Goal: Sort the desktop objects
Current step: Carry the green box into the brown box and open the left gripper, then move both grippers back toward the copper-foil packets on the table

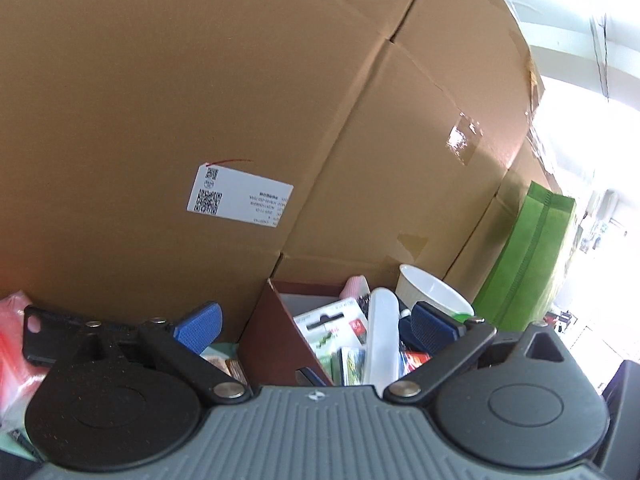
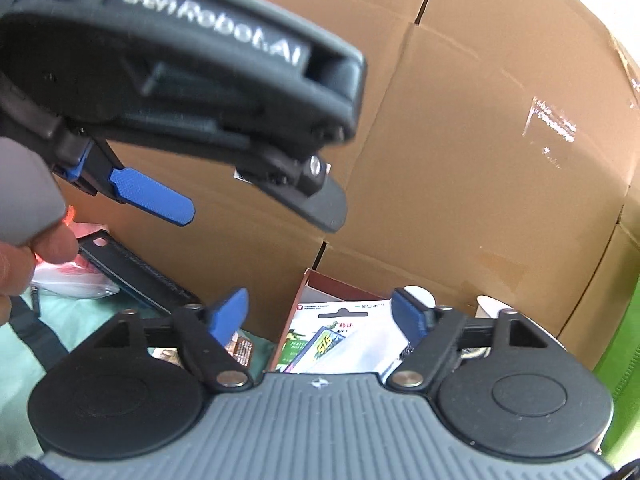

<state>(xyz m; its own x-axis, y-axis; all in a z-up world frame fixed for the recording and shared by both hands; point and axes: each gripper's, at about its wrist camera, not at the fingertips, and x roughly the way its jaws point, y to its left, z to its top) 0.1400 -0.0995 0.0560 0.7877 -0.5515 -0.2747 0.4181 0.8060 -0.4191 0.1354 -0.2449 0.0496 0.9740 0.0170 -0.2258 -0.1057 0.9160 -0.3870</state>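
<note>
Stacked cardboard cartons (image 1: 200, 80) wall off the counter's far edge. Left wrist view: the left gripper (image 1: 316, 322) stands wide and empty above a brown sorting box (image 1: 276, 336), which already collects a white plastic case (image 1: 382, 336) and carded packs (image 1: 332, 320); a white cup (image 1: 432, 292) stands behind it.

Right wrist view: the right gripper (image 2: 320, 316), likewise wide and empty, faces the same box (image 2: 290, 328), while the left gripper (image 2: 240, 204) hangs above, probably between placements. A black phone case (image 2: 132, 272) lies at the counter's left, apparently unsorted.
</note>
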